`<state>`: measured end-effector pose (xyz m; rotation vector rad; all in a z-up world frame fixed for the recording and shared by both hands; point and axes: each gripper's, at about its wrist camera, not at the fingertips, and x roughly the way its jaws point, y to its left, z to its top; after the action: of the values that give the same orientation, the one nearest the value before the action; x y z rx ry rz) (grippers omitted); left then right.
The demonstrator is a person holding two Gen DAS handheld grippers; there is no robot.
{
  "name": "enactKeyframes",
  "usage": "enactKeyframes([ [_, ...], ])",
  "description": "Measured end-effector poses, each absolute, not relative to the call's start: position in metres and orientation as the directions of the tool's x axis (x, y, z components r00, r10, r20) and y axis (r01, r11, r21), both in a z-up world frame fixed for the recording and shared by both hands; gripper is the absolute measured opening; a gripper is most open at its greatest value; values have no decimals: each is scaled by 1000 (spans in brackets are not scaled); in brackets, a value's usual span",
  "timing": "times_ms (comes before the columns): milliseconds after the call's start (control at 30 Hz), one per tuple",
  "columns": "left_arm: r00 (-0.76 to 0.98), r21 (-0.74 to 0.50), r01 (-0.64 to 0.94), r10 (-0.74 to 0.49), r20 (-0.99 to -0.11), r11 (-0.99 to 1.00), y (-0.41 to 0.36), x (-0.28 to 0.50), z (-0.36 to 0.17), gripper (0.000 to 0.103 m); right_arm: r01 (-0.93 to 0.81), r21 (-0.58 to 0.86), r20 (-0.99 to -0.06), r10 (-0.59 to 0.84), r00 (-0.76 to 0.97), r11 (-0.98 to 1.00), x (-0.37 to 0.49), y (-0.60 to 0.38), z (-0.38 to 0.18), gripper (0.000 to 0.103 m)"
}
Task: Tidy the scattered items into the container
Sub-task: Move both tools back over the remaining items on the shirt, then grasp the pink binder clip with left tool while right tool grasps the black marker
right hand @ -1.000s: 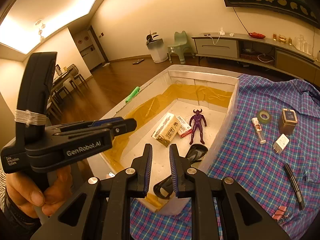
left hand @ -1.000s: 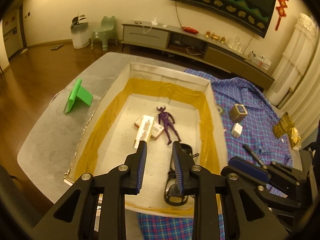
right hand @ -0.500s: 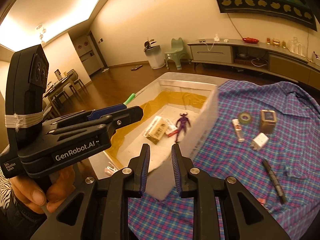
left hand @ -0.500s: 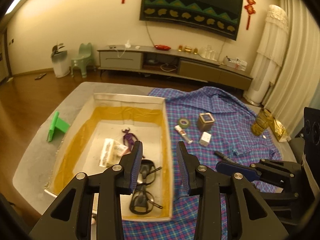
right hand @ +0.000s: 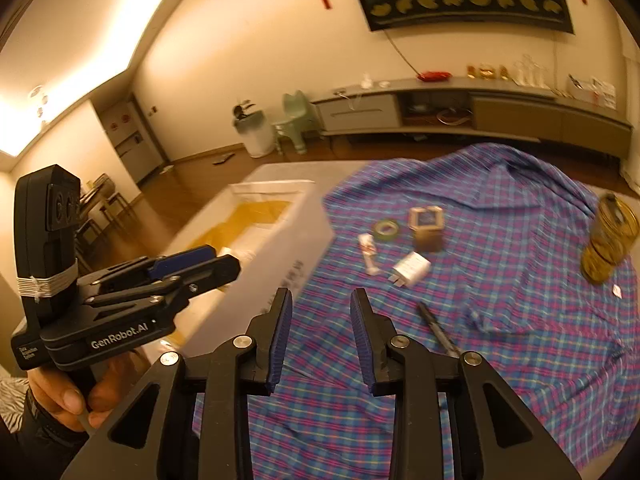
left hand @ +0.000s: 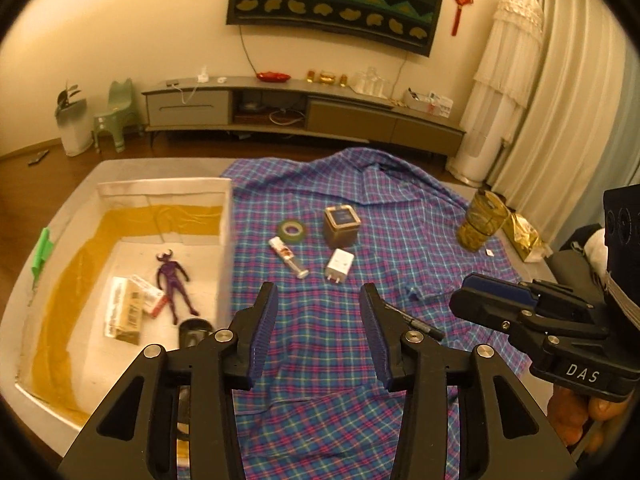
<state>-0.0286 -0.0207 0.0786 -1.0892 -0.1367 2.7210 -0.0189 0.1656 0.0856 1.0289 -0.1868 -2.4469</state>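
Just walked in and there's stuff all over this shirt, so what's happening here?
A person is tidying small items into the white open box with yellow lining, holding a claw in each hand. The purple toy figure, some small cartons and dark glasses already lie in it. Both the left claw and right claw are empty, jaws opening, over the plaid shirt. The green tape roll, white tube, square tin, white charger plug and black marker are waiting there.

Both grippers, left (left hand: 318,328) and right (right hand: 320,334), are black plastic with ribbed blue pads (left hand: 262,326), silver screws and white lettering; a zebra-striped sleeve (right hand: 10,396) shows.
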Motion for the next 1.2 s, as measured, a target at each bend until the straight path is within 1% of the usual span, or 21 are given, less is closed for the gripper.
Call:
enactKeyframes([
  [233,-640,-146,-172,223,-735,-974,13,-63,42,46,347,245,-729,-408,-549,-905,-37,184,31,33],
  [300,-631,-152,-192,240,-738,-970,21,-71,34,46,347,212,-749,-380,-543,-914,-40,185,20,35],
  [367,-612,-132,-188,221,-759,-973,30,-80,25,46,357,185,-767,-361,-530,-916,-46,184,8,36],
  [433,-603,-136,-209,237,-762,-968,38,-88,17,46,361,171,-784,-348,-514,-917,-51,185,-1,38],
  [500,-584,-106,-204,208,-785,-973,45,-97,8,46,388,191,-793,-375,-480,-901,-53,185,-6,38],
  [567,-579,-104,-231,223,-784,-967,51,-102,0,46,430,199,-803,-398,-443,-881,-51,184,-13,38],
  [600,-574,-83,-237,208,-792,-968,54,-105,-6,46,456,193,-812,-403,-423,-869,-49,181,-17,39],
  [667,-552,-57,-234,181,-814,-971,56,-112,-16,46,484,177,-825,-397,-403,-857,-44,180,-25,41],
  [733,-537,-68,-243,192,-821,-968,59,-119,-25,46,487,167,-836,-385,-390,-857,-45,183,-33,42],
  [767,-523,-76,-242,196,-830,-967,60,-122,-28,46,482,178,-841,-387,-379,-858,-46,188,-37,42],
  [867,-488,-152,-260,266,-832,-954,63,-123,-32,46,481,213,-845,-407,-346,-850,-48,194,-45,43],
  [967,-458,-194,-263,299,-837,-945,66,-120,-34,46,473,221,-841,-413,-351,-853,-50,205,-46,43],
  [1100,-431,-193,-276,301,-851,-942,69,-109,-35,46,441,202,-828,-393,-401,-875,-54,222,-40,43],
  [1200,-416,-144,-335,283,-864,-931,78,-96,-44,46,428,189,-823,-380,-422,-884,-61,229,-38,42],
])
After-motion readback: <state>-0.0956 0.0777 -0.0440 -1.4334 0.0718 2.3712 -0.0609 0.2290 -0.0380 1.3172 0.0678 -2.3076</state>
